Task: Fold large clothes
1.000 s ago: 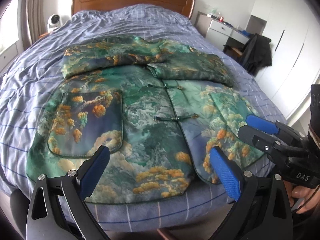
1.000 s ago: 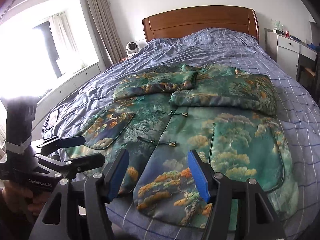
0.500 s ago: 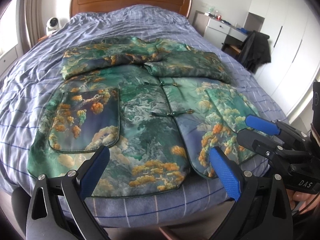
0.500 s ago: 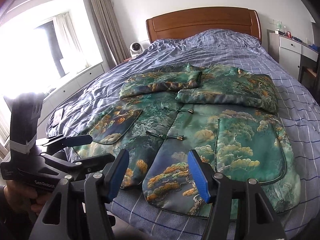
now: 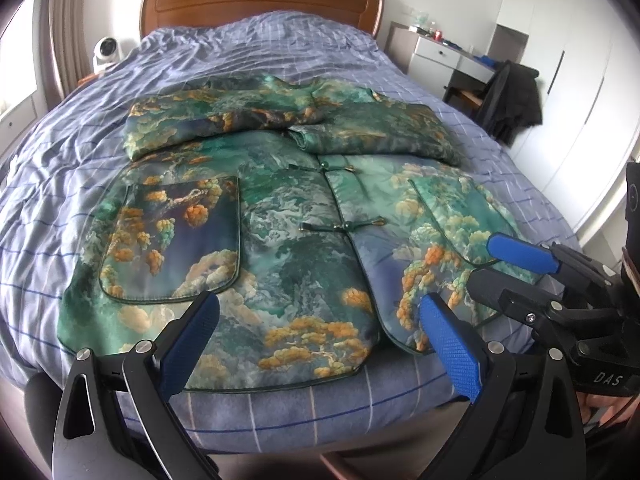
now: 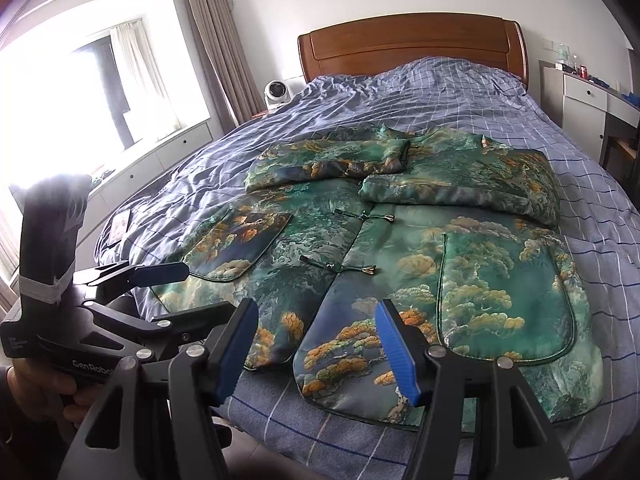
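I am looking down both cameras at a green satin jacket printed with orange and gold clouds (image 5: 280, 248), which is lying face up on a blue checked duvet (image 5: 248, 60) covering the bed. Its two sleeves are lying folded across the chest, cuffs meeting near the middle, and the front is fastened with dark knotted frog closures (image 5: 344, 226). The hem is sitting close to the near edge of the bed. A large patch pocket (image 6: 504, 296) is showing on each front panel.

I am holding my left gripper (image 5: 320, 344) above the hem with its blue-padded fingers (image 5: 192, 344) spread wide apart and nothing between them. My right gripper (image 6: 316, 344) is hovering over the other half of the hem, jaws likewise parted and empty. Each tool is appearing at the edge of the other's view.

A wooden headboard (image 6: 412, 48) is standing at the far end, with a small white fan (image 6: 277, 93) beside it. Something flat is lying on the duvet near the window side, possibly a phone (image 6: 119, 227), though it is too small to be sure.
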